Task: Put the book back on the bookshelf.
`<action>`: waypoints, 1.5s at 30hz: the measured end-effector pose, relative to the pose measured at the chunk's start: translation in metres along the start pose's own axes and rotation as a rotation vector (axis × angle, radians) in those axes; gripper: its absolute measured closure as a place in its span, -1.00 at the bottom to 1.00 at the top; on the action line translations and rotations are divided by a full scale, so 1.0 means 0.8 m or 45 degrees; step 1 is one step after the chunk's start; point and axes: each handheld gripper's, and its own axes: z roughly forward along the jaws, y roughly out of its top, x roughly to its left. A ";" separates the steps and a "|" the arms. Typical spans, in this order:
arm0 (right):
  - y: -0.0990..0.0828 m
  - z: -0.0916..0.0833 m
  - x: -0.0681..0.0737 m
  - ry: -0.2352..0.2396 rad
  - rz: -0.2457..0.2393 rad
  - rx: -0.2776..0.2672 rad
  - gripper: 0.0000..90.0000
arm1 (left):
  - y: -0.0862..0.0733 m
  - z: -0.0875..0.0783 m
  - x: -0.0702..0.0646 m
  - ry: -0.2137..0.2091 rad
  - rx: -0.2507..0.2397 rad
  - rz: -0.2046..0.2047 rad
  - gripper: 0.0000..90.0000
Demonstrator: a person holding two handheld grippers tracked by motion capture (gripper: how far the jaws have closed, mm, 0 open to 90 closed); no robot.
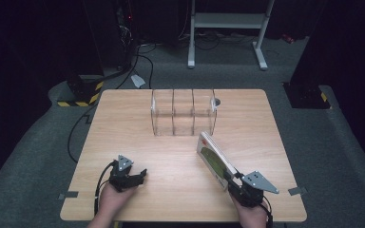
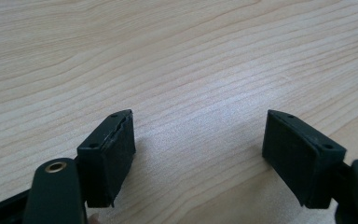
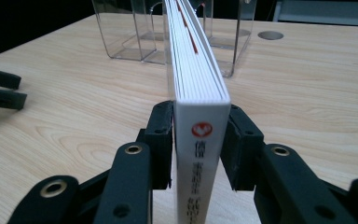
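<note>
Clamping the book [image 3: 200,135] by its spine end, the right gripper [image 1: 235,183] keeps it on edge, pages up, aimed at the clear rack [image 1: 183,114] across the counter [image 1: 123,123]; upright like that, I judge, it can slide into a slot. Its jaws hug both covers, though a slight gap may show. The left gripper [image 1: 140,176] rests near the counter's front edge, jaws apart and empty, out of the way.

A clear acrylic rack [image 1: 183,112] blocks the middle of the table's [image 1: 123,128] far edge. A book [image 1: 215,160], slanting from the near right corner toward it, bars the right half. The left half lies open.
</note>
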 end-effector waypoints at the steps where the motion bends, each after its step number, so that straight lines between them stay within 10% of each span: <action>1: 0.002 0.000 -0.001 0.008 0.003 -0.006 0.47 | 0.000 0.000 0.000 0.000 0.000 0.000 -0.44; 45: 0.054 0.014 0.025 -0.108 -0.043 -0.022 0.67 | -0.001 -0.001 -0.001 -0.011 -0.007 0.001 -0.40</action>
